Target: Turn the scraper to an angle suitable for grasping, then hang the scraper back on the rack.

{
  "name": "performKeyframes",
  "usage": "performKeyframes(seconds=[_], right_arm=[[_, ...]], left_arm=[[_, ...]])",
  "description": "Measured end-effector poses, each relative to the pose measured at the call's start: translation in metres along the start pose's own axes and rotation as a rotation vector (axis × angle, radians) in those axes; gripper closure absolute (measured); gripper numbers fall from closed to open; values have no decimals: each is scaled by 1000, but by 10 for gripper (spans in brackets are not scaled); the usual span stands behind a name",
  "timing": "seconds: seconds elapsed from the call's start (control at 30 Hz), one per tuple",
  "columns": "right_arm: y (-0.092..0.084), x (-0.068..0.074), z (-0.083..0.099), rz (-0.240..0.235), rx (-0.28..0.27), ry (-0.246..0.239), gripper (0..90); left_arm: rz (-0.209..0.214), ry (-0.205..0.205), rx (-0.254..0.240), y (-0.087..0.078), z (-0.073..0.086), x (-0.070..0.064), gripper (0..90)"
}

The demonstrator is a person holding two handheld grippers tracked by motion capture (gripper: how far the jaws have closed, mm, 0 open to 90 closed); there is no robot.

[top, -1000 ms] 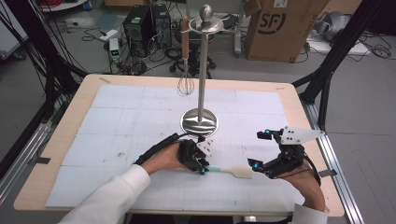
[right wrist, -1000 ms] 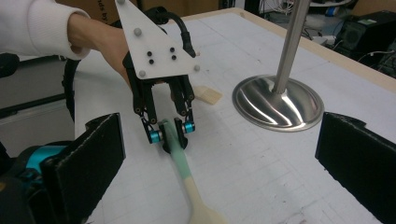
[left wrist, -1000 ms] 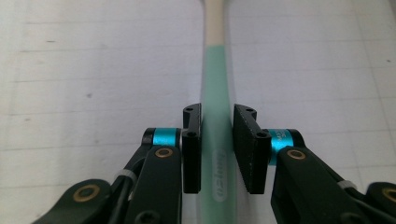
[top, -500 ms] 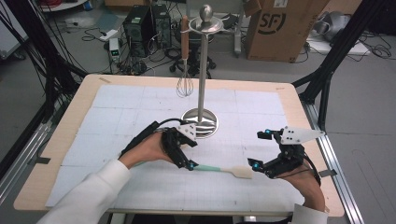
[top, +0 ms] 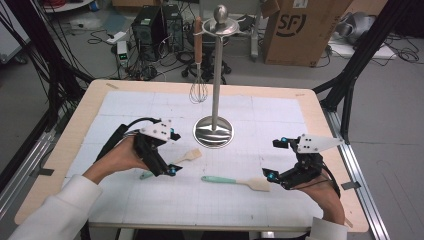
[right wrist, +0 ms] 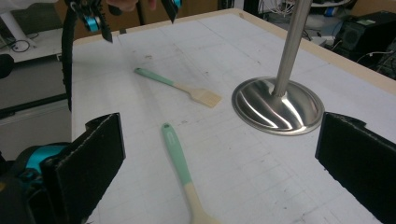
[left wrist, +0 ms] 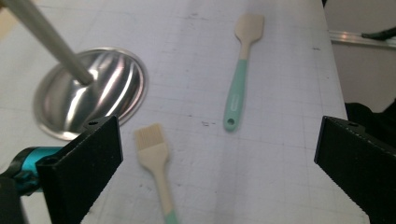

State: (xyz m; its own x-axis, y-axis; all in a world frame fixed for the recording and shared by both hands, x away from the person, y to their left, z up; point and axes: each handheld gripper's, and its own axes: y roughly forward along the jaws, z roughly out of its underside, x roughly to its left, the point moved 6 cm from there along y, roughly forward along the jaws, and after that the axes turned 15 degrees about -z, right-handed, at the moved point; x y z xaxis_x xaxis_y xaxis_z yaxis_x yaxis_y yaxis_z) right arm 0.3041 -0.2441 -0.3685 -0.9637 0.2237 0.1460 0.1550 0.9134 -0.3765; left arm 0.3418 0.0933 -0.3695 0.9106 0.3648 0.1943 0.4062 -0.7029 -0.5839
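Lying flat on the white mat, the mint-handled spatula [top: 235,182] rests between both grippers, its pale blade just beside the right gripper [top: 272,174], whose jaws stand wide apart around nothing. The left gripper [top: 172,152], jaws just spread wide and empty, hovers over the pastry brush [top: 181,159]. Behind them stands the steel stand [top: 214,131] with a whisk [top: 198,90] hanging.
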Motion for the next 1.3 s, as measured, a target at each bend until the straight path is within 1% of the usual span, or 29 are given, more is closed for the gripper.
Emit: performKeyframes(seconds=[0.03,0.13,0.17,0.23,0.33,0.47,0.53,0.63,0.8,0.93,1.03,1.07,1.17,1.2,1.3], right_arm=[[0,0,0,0,-1,-2,2],[1,-1,1,0,-1,3,2],[1,-1,1,-1,-3,4,2],[1,-1,1,0,-4,3,3],[0,-2,1,0,-5,6,2],[-2,-2,3,4,-6,10,3],[-2,-2,3,7,-8,7,2],[-2,-2,3,6,-7,11,2],[-2,-3,3,9,-5,11,3],[-2,-3,3,13,-7,12,2],[-1,-3,4,10,-3,13,2],[-1,-3,4,9,-2,11,2],[-1,-3,4,12,5,9,3],[-1,-3,4,10,3,4,3],[-2,-2,5,-10,-6,3,3]], left_arm=[[-9,-19,-14,-5,2,2,17],[-34,-51,-41,-19,8,10,16],[-29,-61,-56,-23,10,11,17],[-28,-73,-84,-32,14,14,17],[-49,-84,-116,-43,19,17,17],[-79,-112,-147,-54,27,20,17],[-82,-128,-169,-60,32,21,16],[-96,-146,-166,-66,39,23,17],[-118,-161,-170,-73,50,26,17],[-138,-189,-189,-79,58,27,17],[-156,-192,-187,-83,65,27,16],[-168,-185,-182,-83,67,27,17],[-180,-184,-194,-86,72,27,17],[-187,-179,-191,-86,74,28,16],[-198,-190,-199,-89,77,30,17]])
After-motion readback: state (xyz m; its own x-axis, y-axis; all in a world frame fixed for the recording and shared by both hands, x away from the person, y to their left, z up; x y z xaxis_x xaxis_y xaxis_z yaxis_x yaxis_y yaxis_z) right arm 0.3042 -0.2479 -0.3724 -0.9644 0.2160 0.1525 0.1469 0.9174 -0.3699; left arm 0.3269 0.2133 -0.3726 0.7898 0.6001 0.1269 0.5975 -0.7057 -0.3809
